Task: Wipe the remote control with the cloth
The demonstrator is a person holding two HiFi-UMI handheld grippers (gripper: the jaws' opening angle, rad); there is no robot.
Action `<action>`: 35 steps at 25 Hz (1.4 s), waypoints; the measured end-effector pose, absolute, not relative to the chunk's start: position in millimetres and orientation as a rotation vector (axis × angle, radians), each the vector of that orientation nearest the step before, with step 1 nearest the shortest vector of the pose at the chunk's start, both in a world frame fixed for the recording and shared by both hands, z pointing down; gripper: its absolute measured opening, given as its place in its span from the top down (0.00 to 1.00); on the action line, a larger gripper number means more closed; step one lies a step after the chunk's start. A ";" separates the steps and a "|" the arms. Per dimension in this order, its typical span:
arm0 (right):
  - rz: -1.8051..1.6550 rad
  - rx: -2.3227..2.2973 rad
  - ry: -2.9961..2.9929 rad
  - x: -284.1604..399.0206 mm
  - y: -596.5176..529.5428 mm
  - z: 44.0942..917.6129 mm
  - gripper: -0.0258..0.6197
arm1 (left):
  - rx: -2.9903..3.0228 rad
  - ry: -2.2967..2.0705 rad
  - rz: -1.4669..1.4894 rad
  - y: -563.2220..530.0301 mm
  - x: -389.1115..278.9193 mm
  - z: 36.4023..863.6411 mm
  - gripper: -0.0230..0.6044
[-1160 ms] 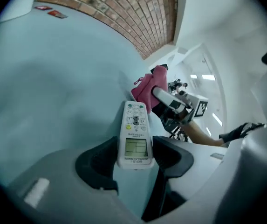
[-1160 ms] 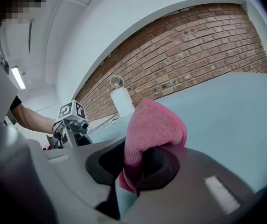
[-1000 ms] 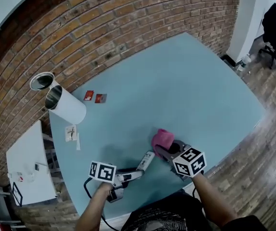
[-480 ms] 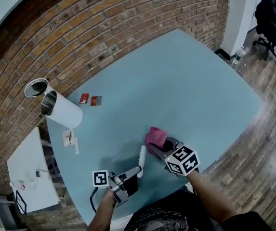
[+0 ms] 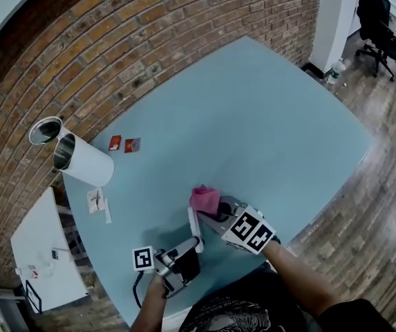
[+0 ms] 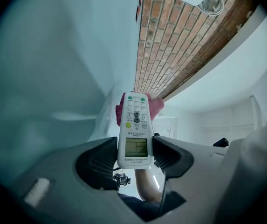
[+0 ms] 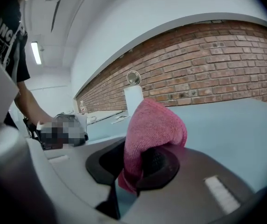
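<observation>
My left gripper is shut on a white remote control near the table's front edge, with the jaws on its two long sides. In the left gripper view the remote shows its buttons and screen, its lower end between the left gripper's jaws. My right gripper is shut on a bunched pink cloth. The cloth sits right behind the remote's far end; I cannot tell whether they touch. In the right gripper view the cloth bulges up out of the right gripper.
A white cylinder lies on its side at the light-blue table's left edge, beside a round tin. Two small red cards and a paper slip lie nearby. A brick wall backs the table. An office chair stands far right.
The left gripper has rolled, turning the remote so that it stands steeper. The right gripper has carried the pink cloth leftward up to the remote's far end.
</observation>
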State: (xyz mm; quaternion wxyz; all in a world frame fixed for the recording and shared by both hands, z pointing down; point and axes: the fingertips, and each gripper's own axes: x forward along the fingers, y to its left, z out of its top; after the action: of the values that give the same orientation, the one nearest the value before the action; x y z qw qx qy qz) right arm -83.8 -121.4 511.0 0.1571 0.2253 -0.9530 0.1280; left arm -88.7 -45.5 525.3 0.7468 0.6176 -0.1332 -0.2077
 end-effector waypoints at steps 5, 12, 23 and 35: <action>0.284 0.546 -2.726 -96.3 -107.8 508.4 0.86 | 1.355 -0.292 -0.443 -44.7 -91.8 527.0 0.59; 0.290 0.508 -2.756 -102.4 -99.8 497.9 0.86 | 1.349 -0.292 -0.511 -53.4 -97.6 520.4 0.59; 0.350 0.477 -2.817 -104.2 -82.9 479.3 0.86 | 1.344 -0.296 -0.655 -69.2 -106.5 510.6 0.59; 0.383 0.486 -2.839 -92.9 -61.0 472.3 0.86 | 1.370 -0.391 -0.795 -89.1 -117.8 498.8 0.59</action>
State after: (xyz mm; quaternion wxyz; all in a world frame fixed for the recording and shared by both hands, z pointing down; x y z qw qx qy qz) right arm -92.9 -61.0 472.3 0.1174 0.1662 -0.9703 0.1308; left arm -117.8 -89.1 498.8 0.6854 0.6116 -0.1743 -0.3547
